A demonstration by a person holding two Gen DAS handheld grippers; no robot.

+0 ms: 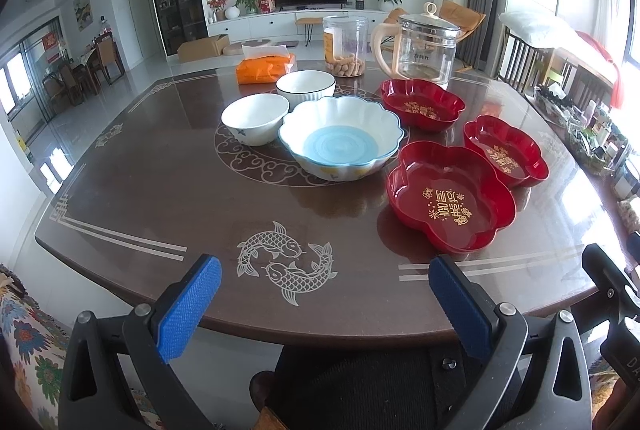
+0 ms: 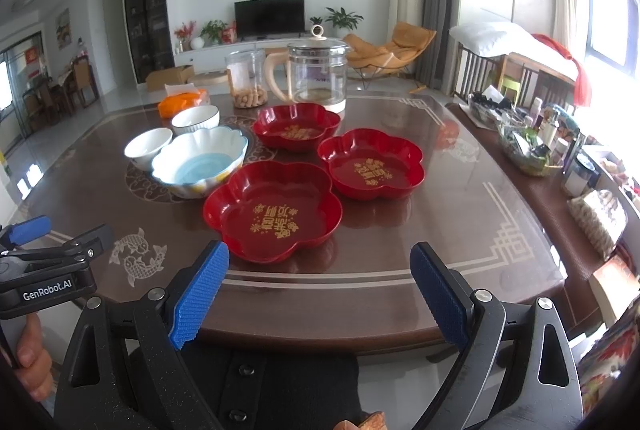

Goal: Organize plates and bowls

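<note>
Nearest red plate (image 2: 273,213): set just beyond the right gripper (image 2: 320,286), on the table (image 2: 400,238).
Other dishes: 2 red plates (image 2: 372,164) (image 2: 296,126) farther back; scalloped bowl (image 1: 340,138) and 2 white bowls (image 1: 256,118) (image 1: 306,84) ahead of the left gripper (image 1: 326,298).
Grippers: both spread wide, nothing held or touched.
Orientation: all dishes upright, openings up.

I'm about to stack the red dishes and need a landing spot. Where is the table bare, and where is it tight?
Bare: the near strip around the fish inlay, between the table edge and the nearest red dish; also the left side beyond the small white bowl. Crowded: centre, where the scalloped bowl touches both white bowls, and the three red dishes sit close together.
</note>
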